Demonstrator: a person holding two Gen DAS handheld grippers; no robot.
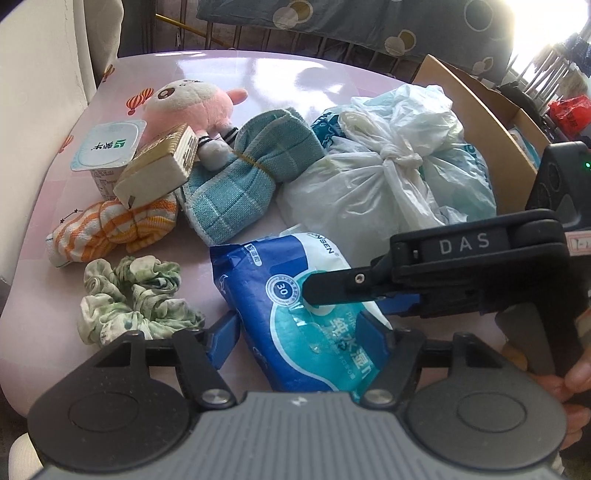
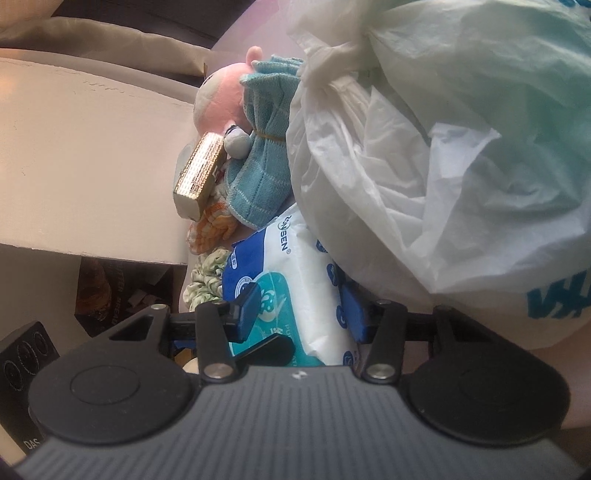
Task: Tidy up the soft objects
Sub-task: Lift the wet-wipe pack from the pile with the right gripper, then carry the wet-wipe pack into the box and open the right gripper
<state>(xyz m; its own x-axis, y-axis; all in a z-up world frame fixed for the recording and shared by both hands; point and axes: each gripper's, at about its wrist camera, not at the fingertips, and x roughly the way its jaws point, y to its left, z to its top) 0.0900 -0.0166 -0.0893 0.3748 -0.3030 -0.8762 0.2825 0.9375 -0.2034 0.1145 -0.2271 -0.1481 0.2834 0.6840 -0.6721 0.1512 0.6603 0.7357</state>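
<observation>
Wipes (image 1: 295, 314) sit bottom centre, between both grippers: left (image 1: 299, 332) and right (image 2: 299, 314) each straddle the pack, jaws apart, unclamped. I'd close squarely mid-pack, avoiding bags (image 1: 388, 173).

A sealed yogurt cup (image 1: 107, 155) stands on the pink table (image 1: 229, 70) at about nine o'clock, its foil lid printed in green. A gold carton (image 1: 159, 166) leans just beside it, touching its rim. At two o'clock an open cardboard box (image 1: 480, 110) sits at the table's far edge. Behind it, at twelve o'clock, hangs grey fabric with circle prints (image 1: 351, 22).
</observation>
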